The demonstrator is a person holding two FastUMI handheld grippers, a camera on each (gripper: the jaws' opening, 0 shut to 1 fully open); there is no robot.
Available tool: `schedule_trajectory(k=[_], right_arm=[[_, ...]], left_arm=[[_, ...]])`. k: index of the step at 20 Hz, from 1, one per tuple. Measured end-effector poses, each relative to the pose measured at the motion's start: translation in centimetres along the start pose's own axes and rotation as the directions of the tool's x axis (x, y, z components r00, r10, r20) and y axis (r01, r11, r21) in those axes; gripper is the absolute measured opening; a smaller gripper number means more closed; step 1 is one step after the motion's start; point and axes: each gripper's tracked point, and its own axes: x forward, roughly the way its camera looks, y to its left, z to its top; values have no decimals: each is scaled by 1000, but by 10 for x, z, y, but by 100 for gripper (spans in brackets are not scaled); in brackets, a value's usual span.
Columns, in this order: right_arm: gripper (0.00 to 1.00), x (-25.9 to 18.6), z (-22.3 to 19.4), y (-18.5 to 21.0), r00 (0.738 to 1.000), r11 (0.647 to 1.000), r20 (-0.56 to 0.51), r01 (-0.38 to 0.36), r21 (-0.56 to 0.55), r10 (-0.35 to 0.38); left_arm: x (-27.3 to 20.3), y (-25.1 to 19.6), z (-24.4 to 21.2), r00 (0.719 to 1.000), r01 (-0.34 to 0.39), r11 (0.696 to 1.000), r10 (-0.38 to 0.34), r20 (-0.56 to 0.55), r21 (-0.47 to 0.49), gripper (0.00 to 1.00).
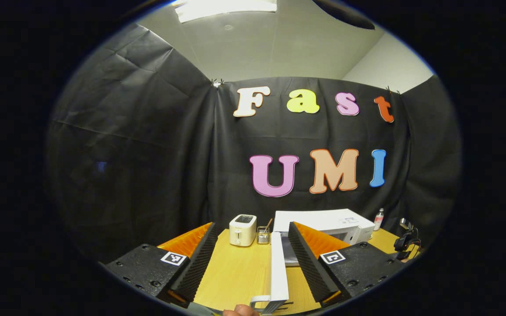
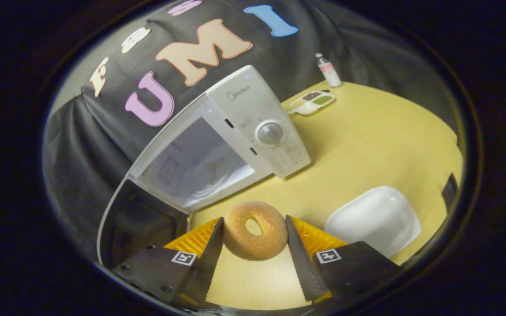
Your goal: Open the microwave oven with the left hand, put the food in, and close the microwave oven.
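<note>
In the right gripper view, the right gripper (image 2: 253,245) holds a doughnut (image 2: 255,229) at the lower middle of the frame, its two fingers pressing on either side of it above the yellow table (image 2: 367,140). Just behind the doughnut, in the centre and left of the frame, stands the white microwave (image 2: 262,118) with its door (image 2: 139,224) swung open toward the lower left; the cavity (image 2: 200,162) faces the gripper. A round knob (image 2: 270,133) sits on the control panel. To the lower right a white plate (image 2: 374,219) lies on the table, near the gripper. At the upper right, well apart, are a small divided dish (image 2: 312,102) with fillings and a small bottle (image 2: 327,69) beside it.

In the left gripper view, the left gripper (image 1: 248,259) sits at the bottom of the frame with its fingers spread wide and nothing pinched between them. The edge of the open microwave door (image 1: 278,267) stands between them, nearer the right-hand finger; whether it touches I cannot tell. Behind it is the microwave (image 1: 323,221), and to its left a white toaster (image 1: 243,229) and a small holder (image 1: 262,235). At the right edge the other gripper (image 1: 406,241) shows.
</note>
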Motion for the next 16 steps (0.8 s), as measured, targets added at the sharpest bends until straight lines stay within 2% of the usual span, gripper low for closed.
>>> schedule_trajectory(k=[3, 4, 5, 6, 16], right_arm=[[77, 17, -1, 40, 998, 997, 1, -68, 38, 68], [83, 22, -2, 52, 996, 994, 1, -89, 62, 89], [77, 29, -1, 63, 995, 991, 2, -101, 91, 101], [77, 34, 0, 71, 994, 988, 11, -108, 111, 107], [76, 100, 17, 108, 994, 957, 80, -90, 277, 71]], left_arm=[[-9, 9, -1, 1000, -28, 1000, 28, -4, -9, 94], [-11, 11, -1, 999, -39, 999, 39, -4, -6, 94], [-14, 14, -1, 999, -49, 999, 49, -4, -4, 94], [-17, 15, -1, 998, -56, 998, 56, -4, -4, 94], [-37, 27, -10, 995, -96, 995, 95, -31, -36, 94]])
